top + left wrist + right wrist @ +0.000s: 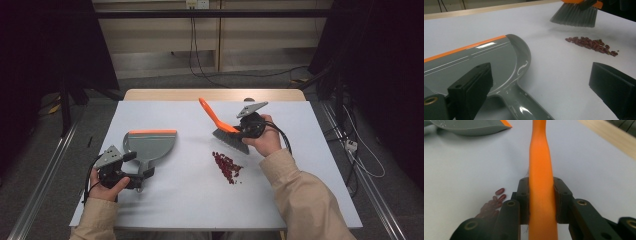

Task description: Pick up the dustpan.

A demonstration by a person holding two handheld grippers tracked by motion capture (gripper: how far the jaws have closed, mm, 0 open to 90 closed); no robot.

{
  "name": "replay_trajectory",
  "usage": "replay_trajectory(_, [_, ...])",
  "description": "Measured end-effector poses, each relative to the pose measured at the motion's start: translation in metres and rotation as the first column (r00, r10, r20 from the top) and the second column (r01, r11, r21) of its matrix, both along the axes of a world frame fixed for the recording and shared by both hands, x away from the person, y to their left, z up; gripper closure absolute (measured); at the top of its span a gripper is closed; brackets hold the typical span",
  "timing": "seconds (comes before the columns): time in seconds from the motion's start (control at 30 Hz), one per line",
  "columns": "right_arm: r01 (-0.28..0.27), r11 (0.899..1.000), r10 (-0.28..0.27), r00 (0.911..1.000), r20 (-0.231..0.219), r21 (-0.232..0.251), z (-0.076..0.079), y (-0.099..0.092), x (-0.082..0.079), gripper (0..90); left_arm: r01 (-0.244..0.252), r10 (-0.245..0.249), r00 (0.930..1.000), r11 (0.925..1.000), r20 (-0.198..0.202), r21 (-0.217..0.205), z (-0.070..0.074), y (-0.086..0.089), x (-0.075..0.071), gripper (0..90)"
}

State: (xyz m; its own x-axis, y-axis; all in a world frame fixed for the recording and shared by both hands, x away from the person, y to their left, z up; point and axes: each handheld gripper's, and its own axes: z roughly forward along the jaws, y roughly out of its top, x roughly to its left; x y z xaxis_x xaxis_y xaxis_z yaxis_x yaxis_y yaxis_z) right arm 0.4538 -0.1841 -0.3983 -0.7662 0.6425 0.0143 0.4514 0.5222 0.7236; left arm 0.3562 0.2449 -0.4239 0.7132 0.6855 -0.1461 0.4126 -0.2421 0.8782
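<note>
My left gripper (131, 167) sat low at the near left, jaws spread wide apart with nothing pressed between them. My right gripper (239, 128) was clamped tight, forearm angled in from the near right.

table: white top (165, 210), wooden far edge (215, 94) | floor: grey (165, 80) | back wall: pale panels (160, 35), outlet (197, 4), black cables (200, 70) | sides: dark curtains (45, 60)
</note>
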Motion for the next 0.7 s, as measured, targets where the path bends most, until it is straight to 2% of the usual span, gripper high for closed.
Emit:
replay_trajectory(0.07, [-0.05,0.999,0.051,0.9981,0.036,-0.014,-0.001,0.003,0.004,71.2,-0.002,0.002,1.0,1.0,0.002,-0.001,0.0,0.001,0.0,5.0])
replay_trajectory(0.13, [-0.049,0.999,0.05,0.9982,0.032,-0.007,-0.003,0.005,0.007,71.2,-0.006,0.006,1.0,1.0,0.002,-0.004,0.0,0.001,0.0,5.0])
replay_trajectory(0.2, [-0.089,0.996,0.09,0.9941,0.059,-0.025,-0.007,0.007,0.01,71.2,-0.006,0.006,1.0,1.0,0.003,-0.001,0.0,0.001,0.0,5.0])
replay_trajectory(0.27, [-0.108,0.993,0.11,0.992,0.062,-0.036,-0.009,0.01,0.012,71.2,-0.005,0.005,1.0,1.0,0.002,0.0,0.0,0.001,0.0,4.9])
replay_trajectory(0.33, [-0.159,0.985,0.165,0.9829,0.083,-0.075,-0.011,0.014,0.014,71.2,-0.005,0.005,1.0,1.0,0.001,0.003,0.0,0.001,0.0,5.0])
replay_trajectory(0.37, [-0.157,0.984,0.164,0.9837,0.074,-0.085,-0.013,0.016,0.014,71.2,-0.006,0.006,1.0,1.0,0.0,0.001,0.0,0.001,0.0,4.9])
replay_trajectory(0.4, [-0.169,0.978,0.179,0.9807,0.079,-0.121,-0.014,0.018,0.015,71.2,-0.007,0.007,1.0,1.0,0.0,0.001,0.0,0.001,0.0,4.9])
replay_trajectory(0.43, [-0.189,0.975,0.199,0.9766,0.081,-0.12,-0.014,0.02,0.014,71.2,-0.009,0.009,1.0,1.0,-0.001,0.0,0.0,0.001,0.0,5.0])
replay_trajectory(0.47, [-0.195,0.974,0.203,0.9769,0.067,-0.113,-0.014,0.021,0.014,71.3,-0.009,0.009,1.0,1.0,0.0,0.001,0.0,0.001,0.0,5.0])
replay_trajectory(0.53, [-0.238,0.962,0.25,0.9654,0.075,-0.134,-0.014,0.023,0.011,71.4,-0.009,0.009,1.0,1.0,-0.002,0.002,0.0,0.001,0.0,5.0])
replay_trajectory(0.63, [-0.281,0.948,0.293,0.9533,0.071,-0.149,-0.014,0.023,0.005,71.4,-0.009,0.009,1.0,1.0,-0.003,0.005,-0.001,0.001,0.0,5.0])
replay_trajectory(0.7, [-0.311,0.941,0.321,0.9452,0.062,-0.132,-0.013,0.02,0.001,71.4,-0.008,0.008,1.0,0.9999,-0.002,0.007,-0.001,0.001,0.0,4.9])
